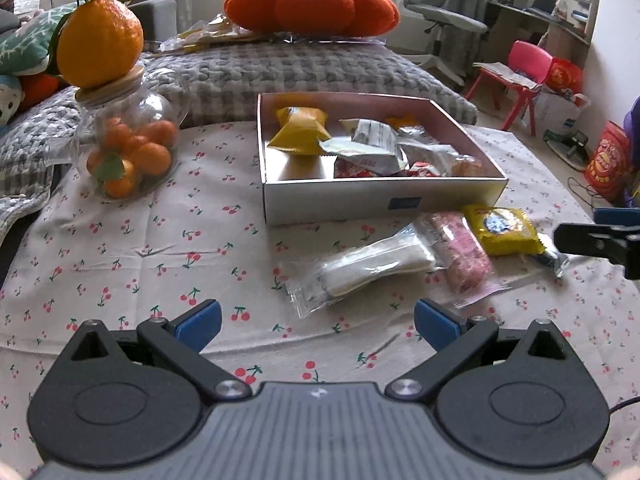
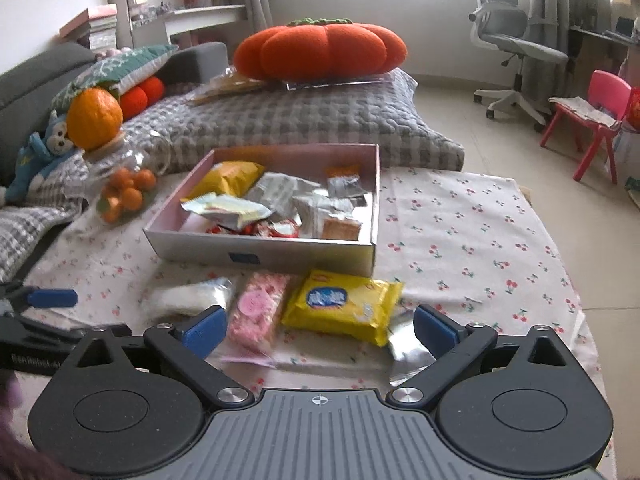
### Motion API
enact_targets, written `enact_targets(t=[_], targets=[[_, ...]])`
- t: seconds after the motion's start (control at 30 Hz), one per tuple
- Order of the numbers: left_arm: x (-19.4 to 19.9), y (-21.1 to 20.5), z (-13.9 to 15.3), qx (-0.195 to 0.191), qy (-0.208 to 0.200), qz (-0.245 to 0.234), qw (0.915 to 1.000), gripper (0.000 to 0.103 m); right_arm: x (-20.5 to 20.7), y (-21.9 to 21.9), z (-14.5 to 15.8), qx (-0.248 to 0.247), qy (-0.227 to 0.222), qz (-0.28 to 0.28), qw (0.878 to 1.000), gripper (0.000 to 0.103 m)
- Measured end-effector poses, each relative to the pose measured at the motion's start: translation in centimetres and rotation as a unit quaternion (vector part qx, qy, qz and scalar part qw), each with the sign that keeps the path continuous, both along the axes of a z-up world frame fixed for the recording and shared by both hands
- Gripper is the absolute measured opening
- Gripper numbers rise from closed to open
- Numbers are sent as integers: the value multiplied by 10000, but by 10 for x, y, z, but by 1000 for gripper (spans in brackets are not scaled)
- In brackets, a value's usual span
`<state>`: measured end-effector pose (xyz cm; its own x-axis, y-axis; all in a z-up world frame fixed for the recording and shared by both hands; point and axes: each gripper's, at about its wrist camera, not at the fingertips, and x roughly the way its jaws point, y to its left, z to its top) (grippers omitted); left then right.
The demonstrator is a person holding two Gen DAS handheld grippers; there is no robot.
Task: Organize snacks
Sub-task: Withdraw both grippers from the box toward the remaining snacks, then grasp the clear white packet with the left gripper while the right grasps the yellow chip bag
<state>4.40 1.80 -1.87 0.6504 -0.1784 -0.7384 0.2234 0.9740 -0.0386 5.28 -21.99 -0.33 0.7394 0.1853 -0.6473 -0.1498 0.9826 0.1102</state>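
Right gripper (image 2: 318, 330) nearest, jaws wide, empty, low over cherry-print table (image 2: 460, 220). At 12 o'clock, just beyond jaws: yellow packet (image 2: 342, 306), pink packet (image 2: 258, 312), white packet (image 2: 188, 298), three loose, side by side. Likely light, crinkly, slippery film; pinch across middle. Behind, box (image 2: 264, 254) holding several more snacks. Left gripper (image 1: 318, 326) jaws wide, empty; white packet at 1 o'clock.

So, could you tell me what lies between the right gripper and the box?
In the right wrist view, three packets lie between the right gripper and the box: a white one, a pink one and a yellow one.
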Motion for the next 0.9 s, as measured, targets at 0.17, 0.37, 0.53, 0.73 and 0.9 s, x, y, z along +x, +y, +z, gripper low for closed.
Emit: enact_targets(t=[0.17, 0.37, 0.53, 0.73, 0.9], targets=[[5, -7, -10, 161, -163, -151, 9996, 103, -4, -5, -10, -176, 46, -2, 9998, 101], [18, -24, -25, 747, -510, -902, 9918, 103, -5, -10, -21, -316, 172, 27, 9993, 101], [27, -39, -32, 1165, -606, -1483, 9802, 99, -2, -11, -29, -334, 279, 140, 9990, 101], [35, -49, -33, 1134, -534, -1630, 9786, 90, 10, -5, -44, -636, 361, 334, 9968, 101], [43, -43, -31, 850, -324, -1362, 9865, 74, 25, -9, -57, -844, 459, 279, 9950, 101]])
